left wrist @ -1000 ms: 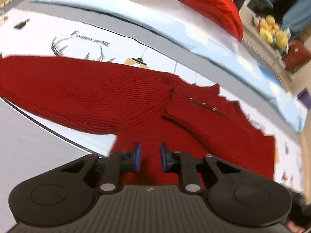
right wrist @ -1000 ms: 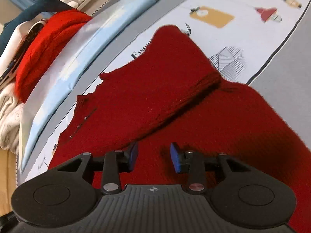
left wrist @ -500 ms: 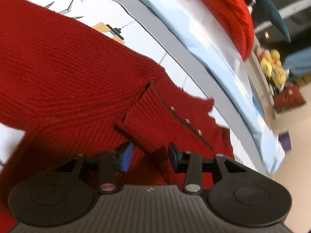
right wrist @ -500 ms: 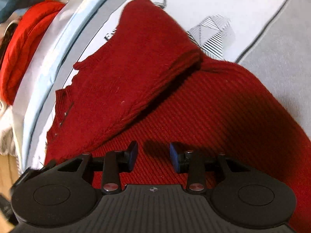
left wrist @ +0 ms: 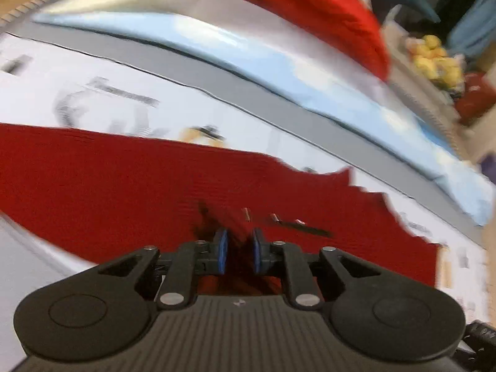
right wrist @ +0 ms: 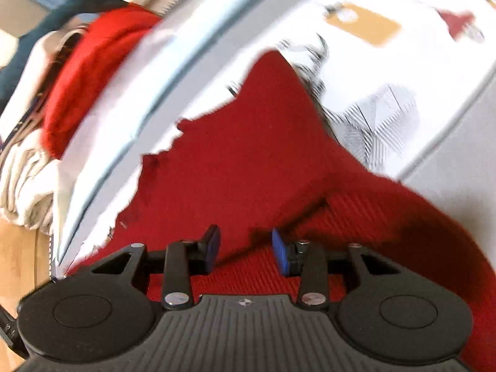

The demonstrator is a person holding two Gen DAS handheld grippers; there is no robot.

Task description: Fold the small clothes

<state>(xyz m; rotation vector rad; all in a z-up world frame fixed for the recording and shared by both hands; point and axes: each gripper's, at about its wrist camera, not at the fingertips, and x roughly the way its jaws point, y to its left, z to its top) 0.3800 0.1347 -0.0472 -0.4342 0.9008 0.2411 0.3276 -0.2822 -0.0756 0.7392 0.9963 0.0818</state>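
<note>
Left gripper [left wrist: 238,249]: black ribbed body, round discs at 4 and 8 o'clock, silver screws, blue finger pads [left wrist: 221,249]. Right gripper [right wrist: 246,249] looks identical.

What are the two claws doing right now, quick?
Left claw: closing on a fold of the red sweater.
Right claw: open over the sweater, holding nothing.

Ribbed red knit sweater [left wrist: 124,179], matt black plastic gripper [left wrist: 238,252], printed cloth sheet [right wrist: 418,71]

My work surface was a bed [left wrist: 254,99] under a white printed sheet [right wrist: 418,71]. On it lay the dark red knit sweater [left wrist: 108,179], spread flat. A pale blue pillow [left wrist: 279,59] rested along the far edge.
</note>
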